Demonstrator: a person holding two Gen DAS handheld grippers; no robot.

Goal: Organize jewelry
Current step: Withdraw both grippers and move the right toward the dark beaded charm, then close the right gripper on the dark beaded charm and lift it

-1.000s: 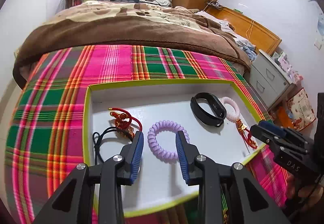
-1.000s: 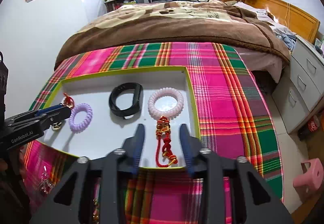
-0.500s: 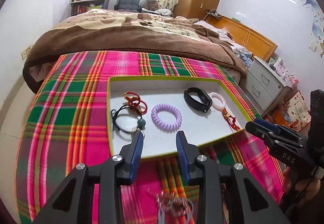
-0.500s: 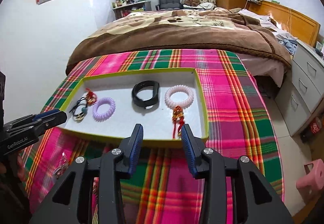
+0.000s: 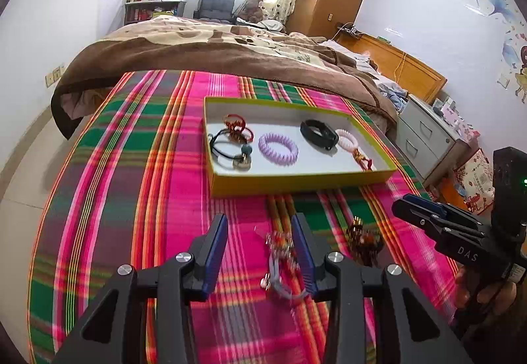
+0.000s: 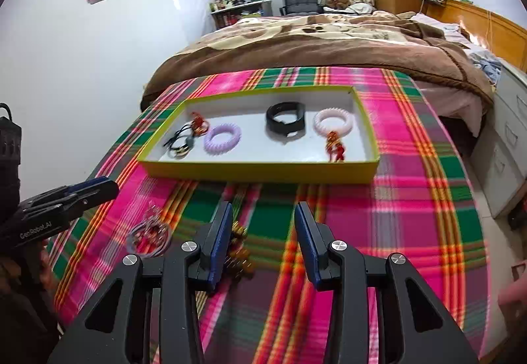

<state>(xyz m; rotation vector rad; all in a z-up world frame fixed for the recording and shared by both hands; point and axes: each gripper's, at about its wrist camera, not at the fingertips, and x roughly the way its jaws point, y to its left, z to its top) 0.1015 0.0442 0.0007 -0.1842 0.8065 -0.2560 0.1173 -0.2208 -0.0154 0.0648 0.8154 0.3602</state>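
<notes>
Jewelry: five pieces lie in the tray (image 6: 260,171) on the plaid-covered desk (image 6: 411,199): black cords (image 6: 179,141), a red charm (image 6: 198,123), a lilac coil (image 6: 222,139), a black band (image 6: 286,120) and a pink coil with red tassel (image 6: 332,123). Two pieces remain loose on the cloth in front of the tray: a clear ring with red beads (image 6: 150,234) and an amber cluster (image 6: 238,245). Within the last second both grippers have drawn back from over the tray to above these loose items. The left gripper (image 5: 260,248) is open and empty, its right finger beside the clear ring. The right gripper (image 6: 262,240) is likewise open and empty, the amber cluster just beside its left finger. Judged stage: tray placements done so far; the loose pair come next.
</notes>
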